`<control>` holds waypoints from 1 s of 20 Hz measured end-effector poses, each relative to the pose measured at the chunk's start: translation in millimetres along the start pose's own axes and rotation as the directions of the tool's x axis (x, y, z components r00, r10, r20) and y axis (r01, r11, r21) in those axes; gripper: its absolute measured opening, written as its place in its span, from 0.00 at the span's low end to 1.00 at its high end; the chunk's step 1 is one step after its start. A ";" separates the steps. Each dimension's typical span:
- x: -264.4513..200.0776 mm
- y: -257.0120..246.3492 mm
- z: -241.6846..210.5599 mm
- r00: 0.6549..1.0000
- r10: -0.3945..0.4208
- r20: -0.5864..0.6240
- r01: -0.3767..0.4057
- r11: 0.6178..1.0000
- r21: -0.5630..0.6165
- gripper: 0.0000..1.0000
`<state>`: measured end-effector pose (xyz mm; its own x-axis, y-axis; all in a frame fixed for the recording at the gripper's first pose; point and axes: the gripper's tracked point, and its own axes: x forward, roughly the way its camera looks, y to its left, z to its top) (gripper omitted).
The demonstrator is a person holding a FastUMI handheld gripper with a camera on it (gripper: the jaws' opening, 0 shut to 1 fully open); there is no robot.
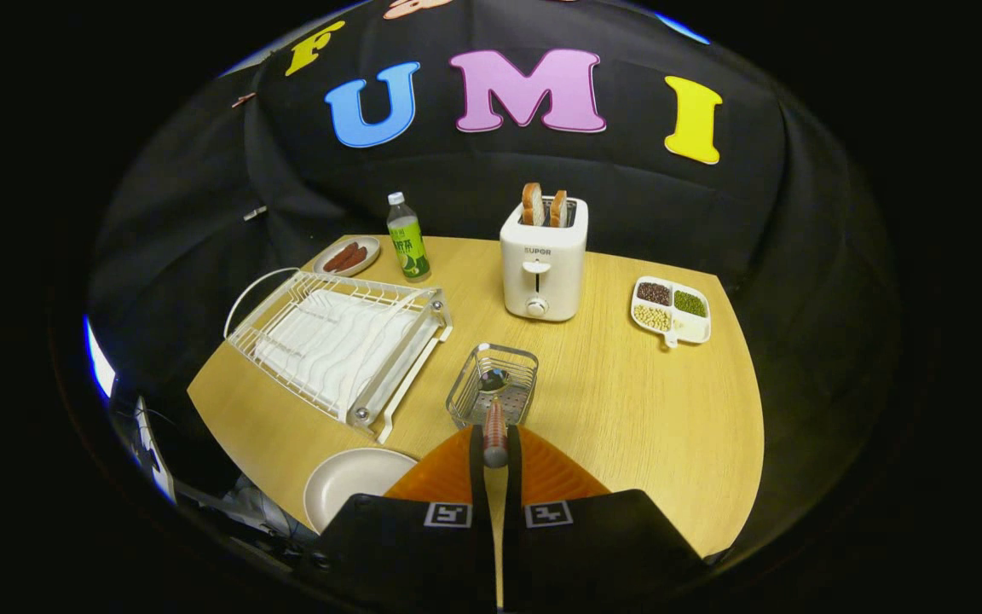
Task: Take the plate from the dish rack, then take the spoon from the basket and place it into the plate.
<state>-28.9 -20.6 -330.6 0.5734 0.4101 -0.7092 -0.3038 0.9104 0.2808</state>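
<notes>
I looked out over a light wooden table (644,401) with a curved far edge, its grain running crosswise. Behind it a black cloth wall (798,222) hung in soft folds and closed the booth in. Light fell evenly on the tabletop, while everything past its edges dropped into darkness. Off to the side, a thin bright strip (100,362) glowed.

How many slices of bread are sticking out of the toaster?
2. Both stand upright in the toaster, beyond the basket: one slice nearer the bottle, the other slice beside it. None looks hidden.
</notes>
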 end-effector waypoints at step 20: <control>-65.4 107.9 -111.3 0.973 0.201 -0.110 -0.195 0.979 0.057 0.08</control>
<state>-183.9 44.8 -325.9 0.4132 0.5759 -0.7054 -0.3664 0.8143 0.4502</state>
